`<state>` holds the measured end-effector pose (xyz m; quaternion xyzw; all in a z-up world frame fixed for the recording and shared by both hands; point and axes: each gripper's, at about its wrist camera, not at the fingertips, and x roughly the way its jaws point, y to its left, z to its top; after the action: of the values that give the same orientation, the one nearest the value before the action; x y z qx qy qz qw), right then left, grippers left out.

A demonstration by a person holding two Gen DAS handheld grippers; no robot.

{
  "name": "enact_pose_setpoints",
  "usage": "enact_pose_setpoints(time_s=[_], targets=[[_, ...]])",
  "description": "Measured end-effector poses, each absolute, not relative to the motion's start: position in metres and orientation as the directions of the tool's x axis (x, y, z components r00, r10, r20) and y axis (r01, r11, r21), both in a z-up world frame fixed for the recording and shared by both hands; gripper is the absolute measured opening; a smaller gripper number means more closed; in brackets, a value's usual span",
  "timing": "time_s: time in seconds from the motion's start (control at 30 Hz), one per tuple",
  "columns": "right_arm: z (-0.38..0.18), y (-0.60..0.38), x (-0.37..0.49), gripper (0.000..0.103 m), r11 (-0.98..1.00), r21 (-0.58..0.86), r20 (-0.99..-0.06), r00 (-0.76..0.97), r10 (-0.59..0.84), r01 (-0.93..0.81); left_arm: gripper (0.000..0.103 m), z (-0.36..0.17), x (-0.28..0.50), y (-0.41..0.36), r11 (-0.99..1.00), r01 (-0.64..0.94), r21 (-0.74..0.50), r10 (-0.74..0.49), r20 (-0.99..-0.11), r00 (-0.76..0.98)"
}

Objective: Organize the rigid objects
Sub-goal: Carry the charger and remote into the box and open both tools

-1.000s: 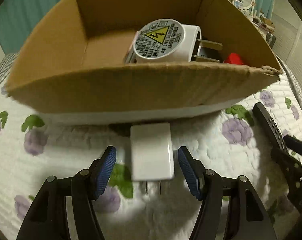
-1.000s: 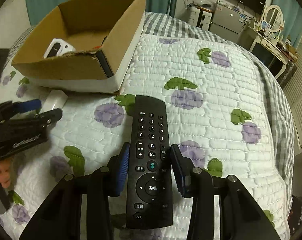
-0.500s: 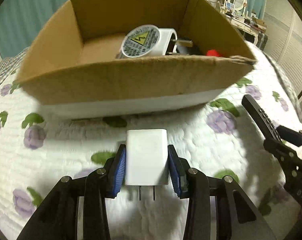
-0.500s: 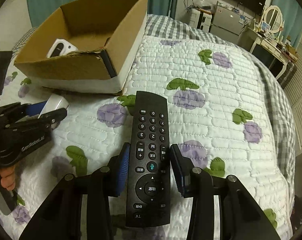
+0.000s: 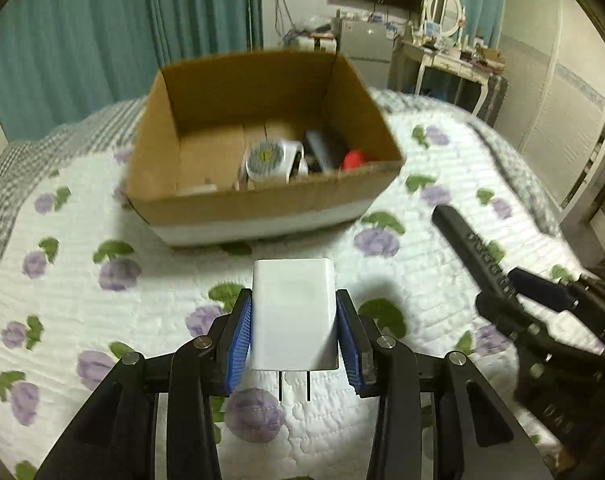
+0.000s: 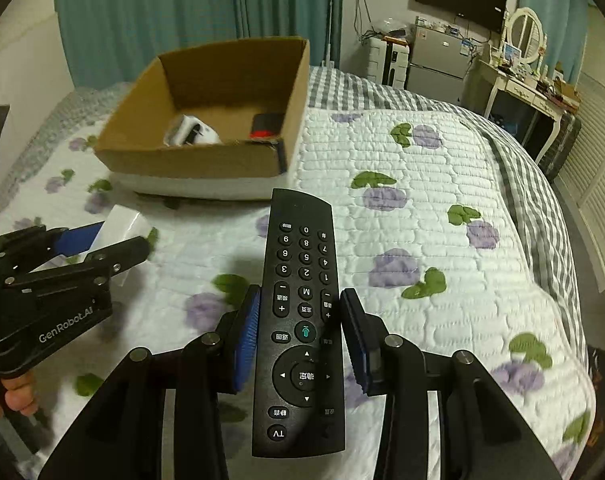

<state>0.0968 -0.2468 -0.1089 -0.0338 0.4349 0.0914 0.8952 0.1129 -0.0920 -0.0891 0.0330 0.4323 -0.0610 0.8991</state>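
Observation:
My left gripper [image 5: 294,340] is shut on a white charger plug [image 5: 293,312], prongs toward me, held above the quilt in front of the cardboard box [image 5: 262,204]. My right gripper [image 6: 300,340] is shut on a black TV remote [image 6: 298,320], lifted above the bed. The box [image 6: 190,160] holds a round white adapter [image 5: 268,158], a dark object and a red item [image 5: 352,159]. In the right wrist view the left gripper [image 6: 98,240] with the white charger [image 6: 120,224] is at the left. In the left wrist view the remote [image 5: 470,248] is at the right.
The white quilt [image 6: 422,220] with purple flowers covers the bed. Teal curtains [image 5: 102,40] hang behind the box. A dresser with a mirror [image 6: 522,40] and a small fridge [image 6: 438,56] stand at the far right.
My left gripper closed on the white charger and lifted it back from the box. My right gripper raised the remote off the quilt.

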Motion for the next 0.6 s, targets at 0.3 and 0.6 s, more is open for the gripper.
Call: enact_pose_setpoints(time_s=[0.3,0.6], targets=[[-0.038,-0.219,0.094,0.039,0.977,-0.041,-0.723,0.681,0.116,-0.211,0.04,-0.028,0.125,-0.071,0.991,0.132,-0.008,-0.098,-0.715,0.692],[0.008,-0.181,0.142,0.039,0.963,-0.084,-0.648,0.748,0.144,-0.258,0.04,-0.003,0.186,-0.047,0.992,0.12,0.051,-0.054,-0.674,0.737]])
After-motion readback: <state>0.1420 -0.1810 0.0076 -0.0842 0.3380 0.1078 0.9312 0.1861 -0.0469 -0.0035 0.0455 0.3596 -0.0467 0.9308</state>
